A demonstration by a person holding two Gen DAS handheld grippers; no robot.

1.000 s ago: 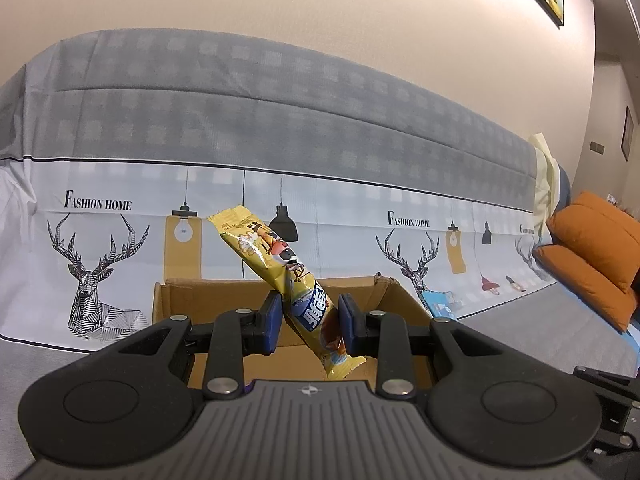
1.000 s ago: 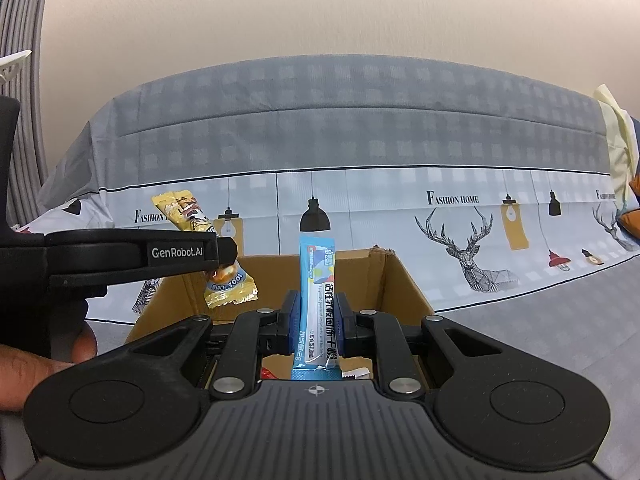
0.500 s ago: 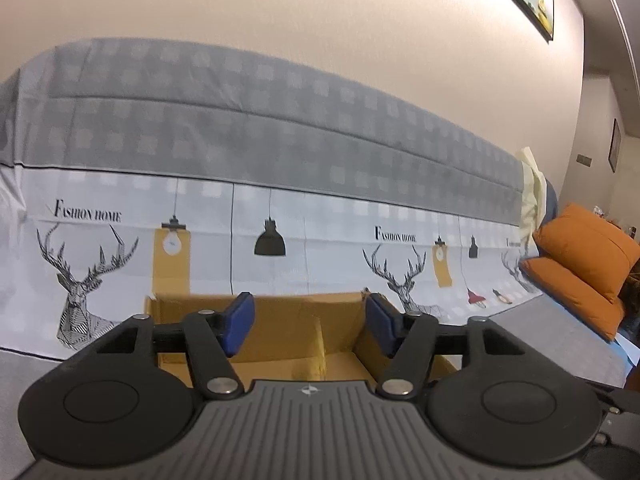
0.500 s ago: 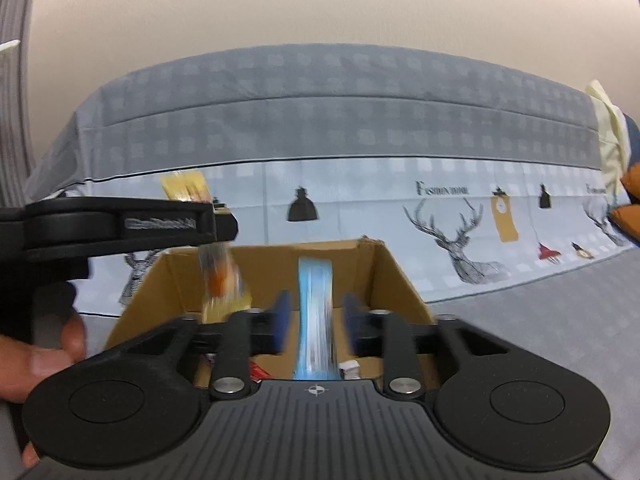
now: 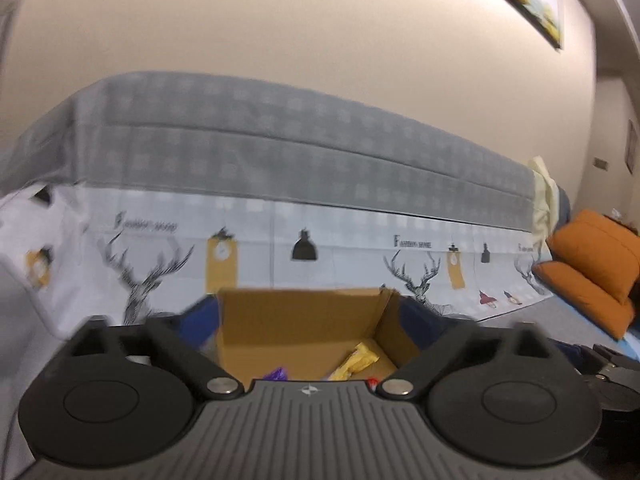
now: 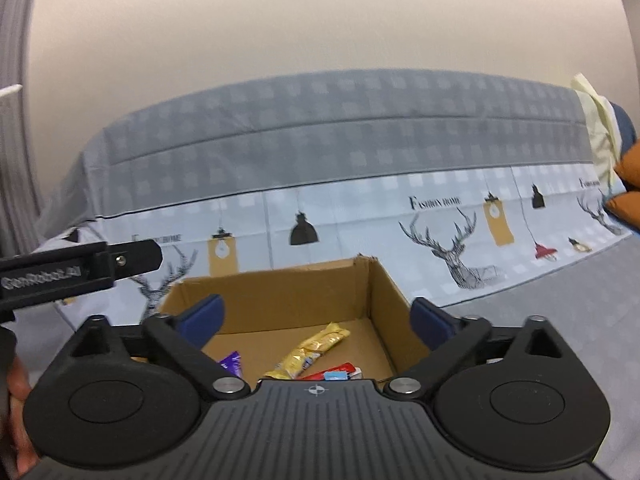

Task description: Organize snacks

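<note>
Deer-print sheet (image 6: 440,216) behind cardboard box (image 6: 280,300): yellow snack bar (image 6: 308,350) centre, purple wrapper (image 6: 232,362) at 9 o'clock, red packet (image 6: 332,372) at 6. Both grippers' fingers (image 5: 200,320) (image 6: 204,316) wide, empty.

My right gripper (image 6: 316,320) is matte black plastic with a ribbed grey deck, round pivot discs, silver screws and blue finger pads (image 6: 202,316). My left gripper (image 5: 310,322) matches it; its side carries white "GenRobot.AI" lettering.

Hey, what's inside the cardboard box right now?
Inside the cardboard box: a yellow snack bar on the floor, a purple wrapper to its left, and a red packet at the near edge. The right gripper's body covers the box's front part.
</note>
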